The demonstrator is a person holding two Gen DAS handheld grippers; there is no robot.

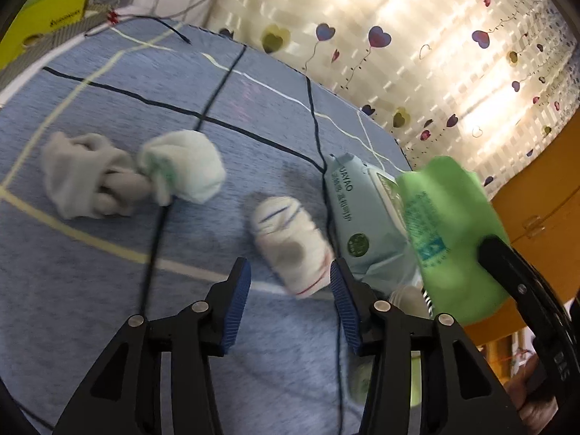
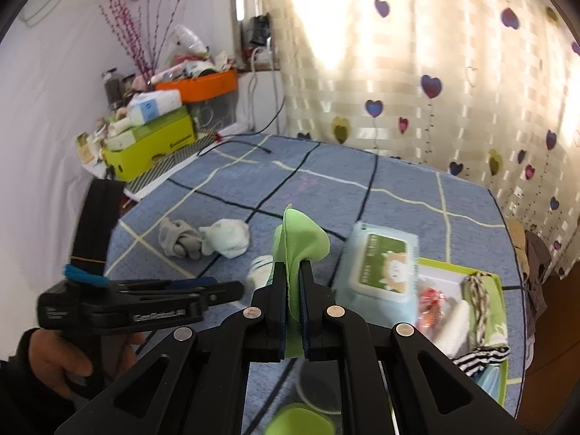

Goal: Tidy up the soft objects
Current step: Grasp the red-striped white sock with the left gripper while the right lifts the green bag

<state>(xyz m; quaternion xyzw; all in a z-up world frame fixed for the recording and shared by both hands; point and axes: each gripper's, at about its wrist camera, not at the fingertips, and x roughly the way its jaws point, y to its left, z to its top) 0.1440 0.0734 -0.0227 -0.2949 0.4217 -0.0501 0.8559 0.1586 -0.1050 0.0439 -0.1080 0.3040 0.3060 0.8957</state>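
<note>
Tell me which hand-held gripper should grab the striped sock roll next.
Left. The left hand-held gripper is open with the striped sock roll just ahead of its fingertips; the right hand-held gripper is shut on the green cloth.

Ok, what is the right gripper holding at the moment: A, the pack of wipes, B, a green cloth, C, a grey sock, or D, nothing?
B: the right gripper is shut on the green cloth, which sticks up between its fingers, while the grey sock and the pack of wipes lie on the blue bedspread.
</note>
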